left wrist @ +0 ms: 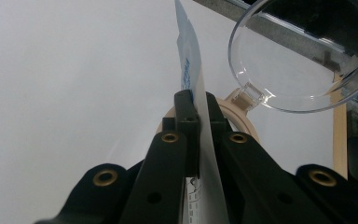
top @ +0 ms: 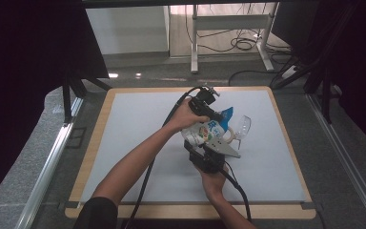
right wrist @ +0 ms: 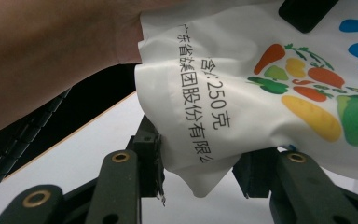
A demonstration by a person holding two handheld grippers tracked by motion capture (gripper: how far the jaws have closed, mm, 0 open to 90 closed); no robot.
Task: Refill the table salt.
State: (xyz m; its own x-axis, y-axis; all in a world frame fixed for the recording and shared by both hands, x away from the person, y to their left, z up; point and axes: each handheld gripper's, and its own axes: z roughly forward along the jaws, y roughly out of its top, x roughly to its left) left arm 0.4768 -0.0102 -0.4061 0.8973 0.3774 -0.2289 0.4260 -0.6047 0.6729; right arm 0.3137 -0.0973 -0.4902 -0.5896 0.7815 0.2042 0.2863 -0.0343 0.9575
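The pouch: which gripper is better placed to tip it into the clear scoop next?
Left, likely. The left gripper is shut on the pouch at its thin edge, with the clear scoop just beyond its jaws. The right gripper has jaws apart around the pouch's lower corner, so it is not clamping.

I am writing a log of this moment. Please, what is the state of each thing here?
Bag: lifted off the table, held between both grippers.
Left gripper: shut on the bag's thin edge.
Right gripper: jaws apart around the bag's corner.
Clear cup: tilted, beside the bag.
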